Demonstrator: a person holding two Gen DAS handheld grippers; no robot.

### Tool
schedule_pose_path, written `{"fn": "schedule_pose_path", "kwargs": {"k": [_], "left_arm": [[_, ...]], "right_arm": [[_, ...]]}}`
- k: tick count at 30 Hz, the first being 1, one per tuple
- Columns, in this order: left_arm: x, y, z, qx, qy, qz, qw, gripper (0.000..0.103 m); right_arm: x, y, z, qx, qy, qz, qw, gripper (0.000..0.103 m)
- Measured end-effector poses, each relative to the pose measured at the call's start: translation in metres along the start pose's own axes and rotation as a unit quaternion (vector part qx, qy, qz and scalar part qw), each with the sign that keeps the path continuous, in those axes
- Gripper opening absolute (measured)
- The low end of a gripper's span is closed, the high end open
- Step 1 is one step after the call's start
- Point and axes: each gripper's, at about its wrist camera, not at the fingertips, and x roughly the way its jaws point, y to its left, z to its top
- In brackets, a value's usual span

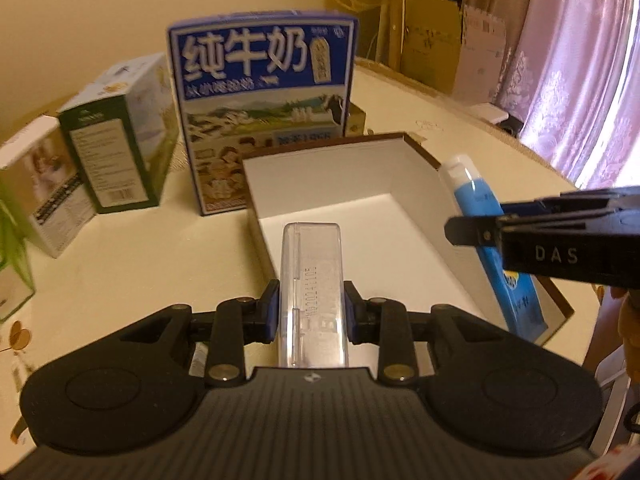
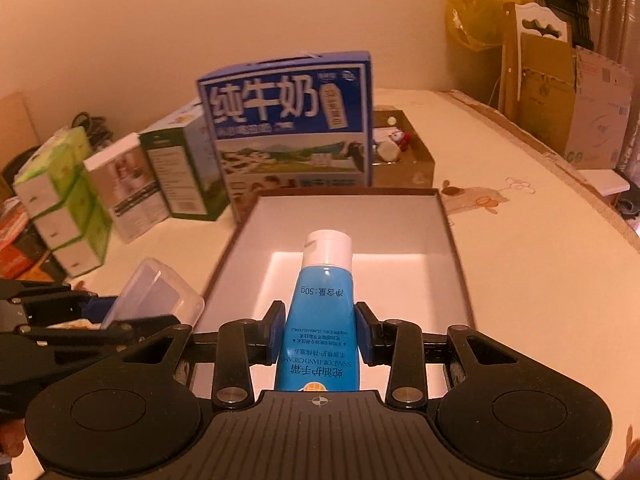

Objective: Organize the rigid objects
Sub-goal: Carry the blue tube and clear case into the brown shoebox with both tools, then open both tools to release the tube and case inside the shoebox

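While both loads hang over the white tray [image 2: 448, 216]:
Left gripper [image 1: 311, 312]: fingers clamp clear case [image 1: 311, 280].
Right gripper [image 2: 320, 330]: fingers clamp blue tube [image 2: 320, 312].
Next: lower, release inside.

Domestic room, most likely a living or dining area. Evidence: a cream surface [image 2: 520, 264] with a printed cartoon cloth; a pink patterned curtain [image 1: 568, 80] at upper right of the left-wrist frame; a blue milk carton case [image 2: 288, 128] at centre; tissue packs [image 2: 60, 196] at left; folded cardboard boxes [image 2: 560, 100] against the wall, upper right.
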Motion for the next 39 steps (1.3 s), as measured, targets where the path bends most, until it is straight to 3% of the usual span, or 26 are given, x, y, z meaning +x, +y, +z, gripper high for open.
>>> {"fn": "schedule_pose_path", "kwargs": {"k": [9, 16, 18, 20, 29, 39], "left_arm": [[0.056, -0.017, 0.003, 0.01, 0.04, -0.006, 0.9991, 0.027], [0.082, -0.027, -0.006, 0.016, 0.064, -0.016, 0.9977, 0.027], [0.087, -0.029, -0.008, 0.013, 0.067, -0.019, 0.9975, 0.032], [0.086, -0.031, -0.008, 0.018, 0.062, -0.021, 0.9977, 0.043], [0.064, -0.025, -0.011, 0.012, 0.056, -0.045, 0.9974, 0.052], [0.005, -0.009, -0.014, 0.003, 0.01, -0.046, 0.9989, 0.059]], "right_arm": [[0.059, -0.027, -0.015, -0.014, 0.065, -0.013, 0.998, 0.034], [0.077, -0.036, -0.029, -0.013, 0.096, -0.009, 0.995, 0.034], [0.078, -0.038, -0.03, -0.016, 0.1, -0.01, 0.995, 0.034], [0.076, -0.037, -0.03, -0.018, 0.102, -0.012, 0.995, 0.035], [0.052, -0.034, -0.034, 0.005, 0.098, -0.021, 0.995, 0.054], [0.007, -0.01, -0.034, 0.04, 0.066, -0.023, 0.997, 0.059]]}}
